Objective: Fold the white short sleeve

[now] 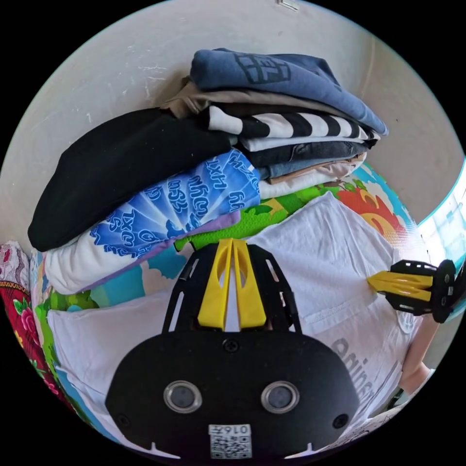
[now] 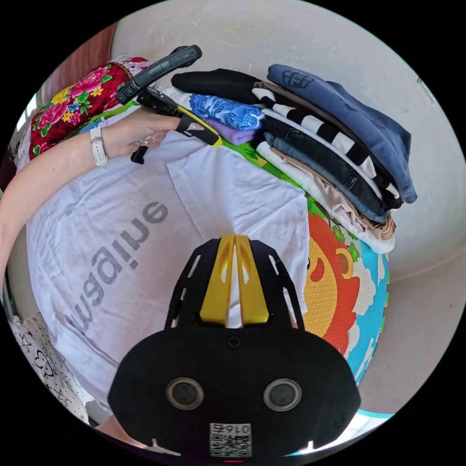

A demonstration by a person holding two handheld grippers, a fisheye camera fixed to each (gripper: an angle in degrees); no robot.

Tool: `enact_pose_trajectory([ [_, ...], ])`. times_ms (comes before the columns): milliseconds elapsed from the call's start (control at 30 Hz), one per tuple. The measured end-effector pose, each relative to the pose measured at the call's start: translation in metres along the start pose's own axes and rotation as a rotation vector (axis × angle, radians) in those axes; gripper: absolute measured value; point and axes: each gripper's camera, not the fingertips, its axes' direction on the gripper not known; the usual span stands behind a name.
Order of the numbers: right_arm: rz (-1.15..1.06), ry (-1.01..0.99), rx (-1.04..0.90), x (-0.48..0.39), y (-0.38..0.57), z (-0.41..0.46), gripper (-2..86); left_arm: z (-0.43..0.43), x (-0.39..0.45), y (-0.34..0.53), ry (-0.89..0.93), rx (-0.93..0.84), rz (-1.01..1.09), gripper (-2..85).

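Observation:
The white short-sleeve shirt lies flat on a colourful play mat, grey lettering up, with one side panel folded over its body. My left gripper is shut on the shirt's far edge, beside the clothes pile. In the right gripper view a hand holds that left gripper at the shirt's top corner. My right gripper is shut on the folded panel, and the cloth puckers at its tips. It enters the left gripper view from the right, with wrinkles spreading from it.
A tall stack of folded clothes stands on the mat against a pale wall, just beyond the shirt. A black garment and a blue-and-white printed one lie beside it. Red floral cloth sits at the far side.

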Motion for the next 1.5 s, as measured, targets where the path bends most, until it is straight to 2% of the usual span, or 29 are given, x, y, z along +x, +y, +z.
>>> enact_pose_trajectory([
  [233, 0.059, -0.107, 0.056, 0.057, -0.012, -0.048, -0.4, -0.09, -0.006, 0.021, 0.108, 0.054, 0.045, -1.0],
  [333, 0.066, -0.113, -0.002, 0.072, -0.023, -0.057, -0.4, -0.141, -0.018, 0.061, 0.06, 0.049, 0.049, -1.0],
  [433, 0.082, -0.126, -0.01, 0.089, -0.03, -0.082, -0.4, -0.21, -0.053, 0.123, 0.006, 0.071, -0.003, -1.0],
  [533, 0.155, -0.087, 0.012, 0.113, -0.035, -0.116, -0.5, -0.291, -0.11, 0.207, -0.03, 0.092, -0.15, -1.0],
  [700, 0.349, 0.038, 0.15, 0.152, -0.03, -0.202, -0.4, -0.445, -0.203, 0.392, -0.187, 0.084, -0.442, -0.6],
  [833, 0.476, 0.16, 0.321, 0.162, -0.014, -0.308, -0.4, -0.53, -0.234, 0.505, -0.178, 0.074, -0.564, 2.2],
  [967, 0.466, 0.261, 0.462, 0.129, -0.002, -0.422, -0.4, -0.598, -0.26, 0.614, 0.056, 0.132, -0.689, 10.5],
  [1100, 0.36, 0.374, 0.53, 0.075, -0.009, -0.505, -0.4, -0.64, -0.285, 0.688, 0.322, 0.251, -0.807, 11.4],
  [1200, 0.282, 0.422, 0.606, 0.027, -0.028, -0.55, -0.4, -0.66, -0.297, 0.713, 0.391, 0.26, -0.829, 11.8],
  [1433, 0.044, 0.09, 0.592, -0.094, -0.113, -0.544, 0.1, -0.715, -0.311, 0.732, 0.447, 0.319, -0.772, 11.1],
  [1500, -0.001, 0.045, 0.551, -0.127, -0.138, -0.534, 0.7, -0.742, -0.311, 0.739, 0.462, 0.335, -0.72, 7.5],
])
